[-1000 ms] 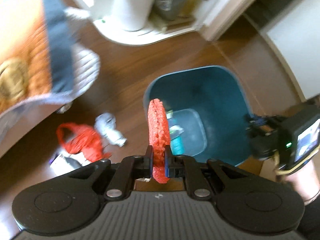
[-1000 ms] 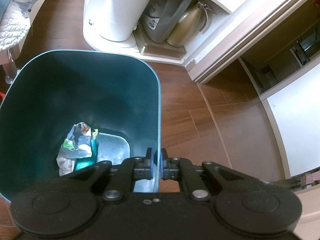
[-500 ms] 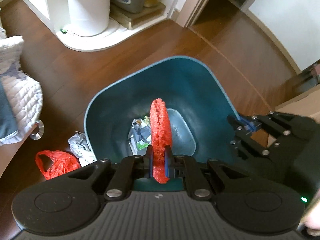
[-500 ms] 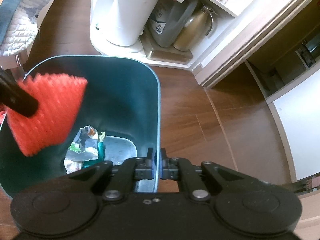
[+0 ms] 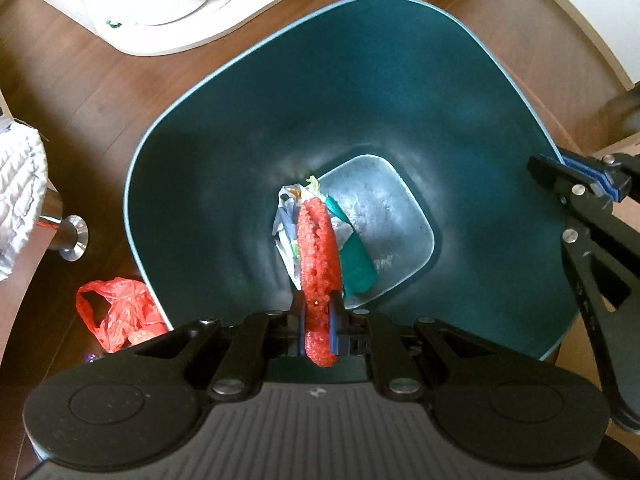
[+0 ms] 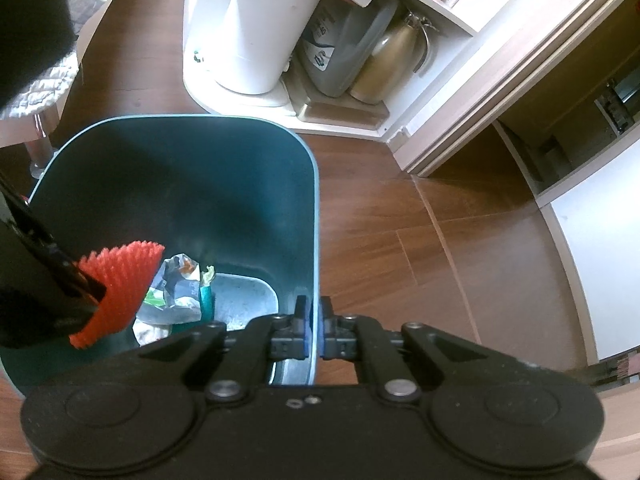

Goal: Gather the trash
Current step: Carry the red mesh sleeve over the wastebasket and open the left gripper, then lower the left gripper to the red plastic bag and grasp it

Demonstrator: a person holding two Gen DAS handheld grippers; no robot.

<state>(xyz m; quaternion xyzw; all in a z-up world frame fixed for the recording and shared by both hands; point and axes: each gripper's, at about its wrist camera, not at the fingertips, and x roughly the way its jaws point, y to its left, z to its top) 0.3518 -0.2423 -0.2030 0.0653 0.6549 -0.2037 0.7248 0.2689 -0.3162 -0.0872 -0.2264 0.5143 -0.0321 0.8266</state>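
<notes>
My left gripper [image 5: 317,312] is shut on a red foam net sleeve [image 5: 318,248] and holds it over the open mouth of the teal trash bin [image 5: 248,128]. The sleeve also shows in the right wrist view [image 6: 120,280], inside the bin's [image 6: 240,184] opening. Crumpled wrappers [image 5: 288,220] and a green packet [image 5: 358,268] lie on the bin's floor. My right gripper [image 6: 314,320] is shut on the bin's right rim [image 6: 316,216]. It shows at the right edge of the left wrist view [image 5: 576,184].
A red plastic bag [image 5: 120,312] lies on the wood floor left of the bin. A chrome furniture leg [image 5: 66,232] and white quilted fabric [image 5: 20,176] stand further left. A white cylinder bin [image 6: 260,36], a jug and a steel flask [image 6: 384,64] stand on a low shelf behind.
My left gripper has moved forward and lower over the bin with the red sleeve. The right gripper keeps its hold on the rim.
</notes>
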